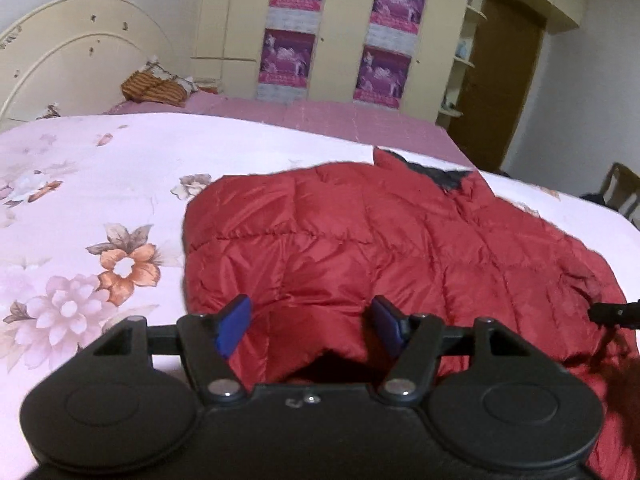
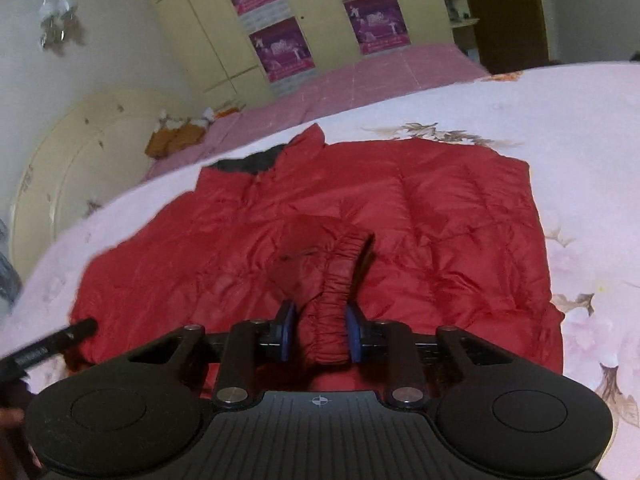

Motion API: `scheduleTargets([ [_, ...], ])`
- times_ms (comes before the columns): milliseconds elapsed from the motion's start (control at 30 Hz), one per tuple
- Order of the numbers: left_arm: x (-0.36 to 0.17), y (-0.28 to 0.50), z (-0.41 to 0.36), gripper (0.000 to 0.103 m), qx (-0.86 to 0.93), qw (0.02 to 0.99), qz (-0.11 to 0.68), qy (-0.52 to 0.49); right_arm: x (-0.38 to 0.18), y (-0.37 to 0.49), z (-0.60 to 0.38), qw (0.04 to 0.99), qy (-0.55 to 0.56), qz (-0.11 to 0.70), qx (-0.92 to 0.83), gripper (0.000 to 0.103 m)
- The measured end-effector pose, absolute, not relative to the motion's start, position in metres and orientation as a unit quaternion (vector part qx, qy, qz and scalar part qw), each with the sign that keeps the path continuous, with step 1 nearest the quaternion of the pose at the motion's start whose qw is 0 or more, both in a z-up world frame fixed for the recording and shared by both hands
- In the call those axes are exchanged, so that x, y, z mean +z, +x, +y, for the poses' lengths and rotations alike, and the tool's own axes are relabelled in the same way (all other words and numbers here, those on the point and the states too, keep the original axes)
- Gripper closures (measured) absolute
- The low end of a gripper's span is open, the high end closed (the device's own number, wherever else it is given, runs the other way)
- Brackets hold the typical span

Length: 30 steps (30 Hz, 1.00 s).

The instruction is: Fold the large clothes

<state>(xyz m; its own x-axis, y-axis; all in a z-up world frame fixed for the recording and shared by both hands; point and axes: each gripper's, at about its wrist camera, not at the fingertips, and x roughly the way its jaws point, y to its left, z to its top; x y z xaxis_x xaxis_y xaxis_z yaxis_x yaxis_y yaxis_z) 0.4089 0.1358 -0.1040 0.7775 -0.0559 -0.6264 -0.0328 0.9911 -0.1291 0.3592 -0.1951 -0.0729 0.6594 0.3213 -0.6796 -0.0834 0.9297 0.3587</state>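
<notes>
Lying flat on floral bedsheet (image 1: 80,184), red quilted jacket (image 1: 360,224) fills left wrist view, collar toward wardrobe (image 1: 340,32). Left gripper (image 1: 310,322) released, blue pads spread apart above jacket's near edge, nothing clamped. Tip of other gripper visible at right edge.

Right wrist view: right gripper (image 2: 320,334) clenched on elastic sleeve cuff (image 2: 332,320), blue pads pressing both sides of gathered fabric; sleeve bunches up over jacket body. Headboard (image 2: 80,168) at left, pink mattress (image 2: 360,80) beyond bedsheet.
</notes>
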Motion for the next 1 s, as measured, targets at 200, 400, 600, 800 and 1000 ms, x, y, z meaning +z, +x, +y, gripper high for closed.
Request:
scheduleTargets([
  [200, -0.097, 0.403, 0.131, 0.035, -0.009, 0.945, 0.325, -0.04, -0.072, 0.353, -0.21, 0.902, 0.151, 0.399, 0.071, 0.076],
  [400, -0.081, 0.434, 0.129, 0.028, -0.037, 0.949, 0.311, -0.028, -0.041, 0.356, -0.201, 0.93, 0.1, 0.344, 0.082, 0.076],
  [600, -0.117, 0.482, 0.135, 0.025, -0.043, 0.931, 0.361, -0.027, -0.079, 0.395, -0.166, 0.921, 0.035, 0.377, 0.091, 0.076],
  [800, -0.121, 0.479, 0.138, 0.03, -0.038, 0.93, 0.363, -0.038, -0.101, 0.401, -0.159, 0.92, 0.014, 0.383, 0.081, 0.076],
  [1000, -0.091, 0.463, 0.088, 0.021, -0.095, 0.945, 0.313, -0.01, -0.062, 0.38, -0.128, 0.94, 0.017, 0.323, 0.11, 0.018],
])
